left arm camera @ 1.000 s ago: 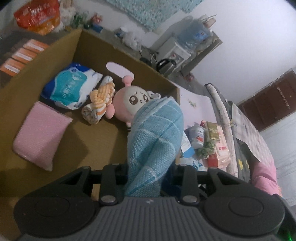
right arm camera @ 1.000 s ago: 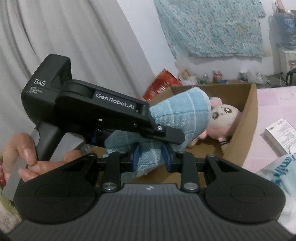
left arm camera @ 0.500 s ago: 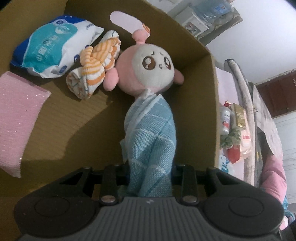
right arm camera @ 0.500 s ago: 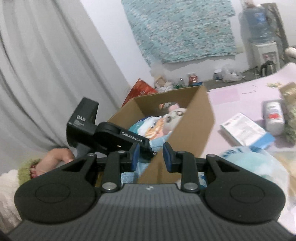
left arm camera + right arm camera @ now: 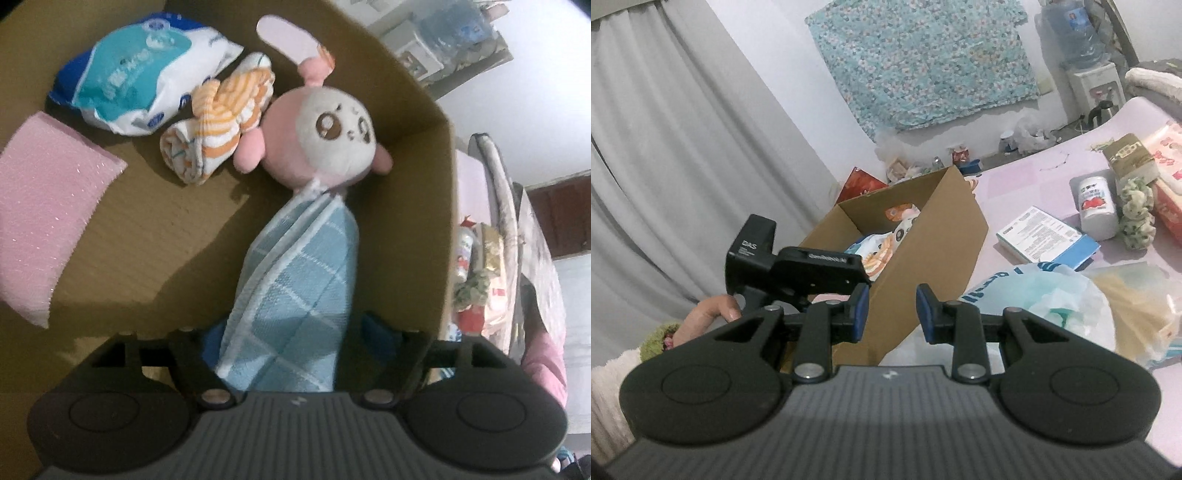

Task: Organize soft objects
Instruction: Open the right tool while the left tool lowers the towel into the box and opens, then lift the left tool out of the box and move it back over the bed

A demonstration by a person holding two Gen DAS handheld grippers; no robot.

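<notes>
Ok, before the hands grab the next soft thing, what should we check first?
1. Blue towel inside the cardboard box: ok.
2. Left gripper let go: its jaws have just been opening, towel between them, pads look clear: ok.
3. Towel lying flat: cannot tell, its far end leans on the pink doll.
4. Right gripper empty and apart: ok.
5. Next soft thing within reach, the tissue pack: ok.

Cardboard box [image 5: 931, 236] on pink bed [image 5: 1056, 177]
</notes>
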